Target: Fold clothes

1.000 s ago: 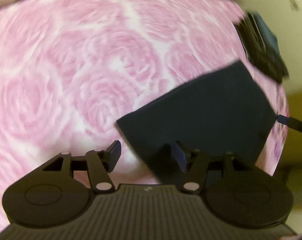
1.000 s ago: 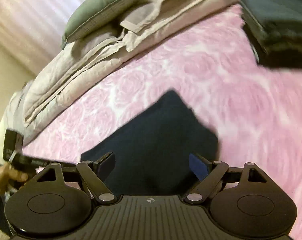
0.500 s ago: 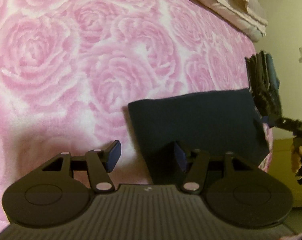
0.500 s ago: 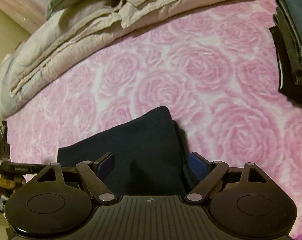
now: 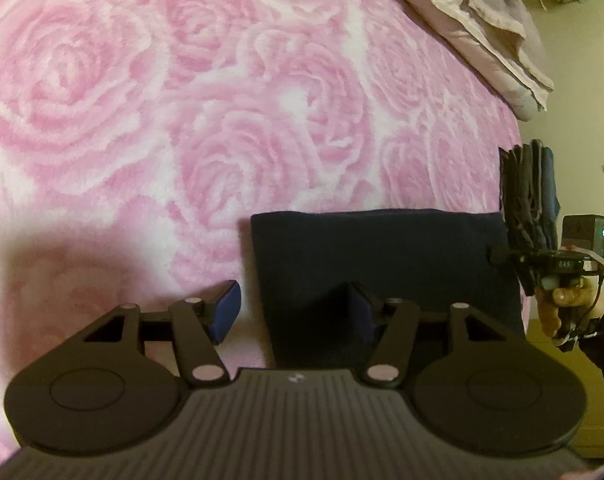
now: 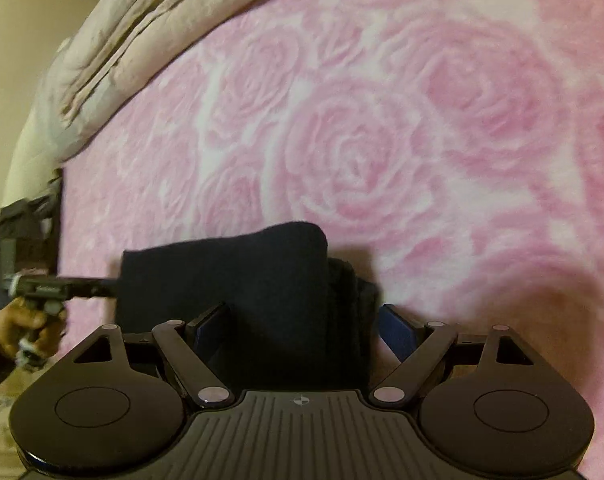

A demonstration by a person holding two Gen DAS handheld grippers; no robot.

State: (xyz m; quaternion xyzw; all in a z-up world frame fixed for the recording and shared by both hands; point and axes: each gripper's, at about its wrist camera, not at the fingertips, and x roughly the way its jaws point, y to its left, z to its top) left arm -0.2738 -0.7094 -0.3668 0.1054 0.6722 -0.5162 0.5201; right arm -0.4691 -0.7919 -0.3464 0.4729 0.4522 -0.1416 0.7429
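A folded dark navy garment (image 5: pixel 378 272) is shown lying flat on the pink rose-patterned bed cover (image 5: pixel 221 120), directly ahead of both tongs. In the left wrist view, the left tongs (image 5: pixel 295 314) are seen spread apart: the outer blue-padded finger (image 5: pixel 226 312) is set over bare cover just beside the garment's near edge, while the other pad (image 5: pixel 361 312) is placed over the dark cloth; nothing is pinched between them. Whether the pads are touching the cloth cannot be told.

In the right wrist view, the right tongs (image 6: pixel 306 330) are likewise held spread, with the opposite end of the garment (image 6: pixel 253 280) lying between the two blue pads (image 6: pixel 398 330) (the layered folded edges are visible at that end). The cloth is straddled rather than clamped.

Each tool is caught by the other camera: the right tongs are seen at the far side of the garment in a hand (image 5: pixel 562 304), and the left tongs are seen likewise in a hand (image 6: pixel 21 324). Beyond the garment, a stack of dark folded clothes (image 5: pixel 530 196) is seen at the bed's edge, and a rumpled beige duvet (image 6: pixel 141 28) is seen lying well ahead of the tongs.
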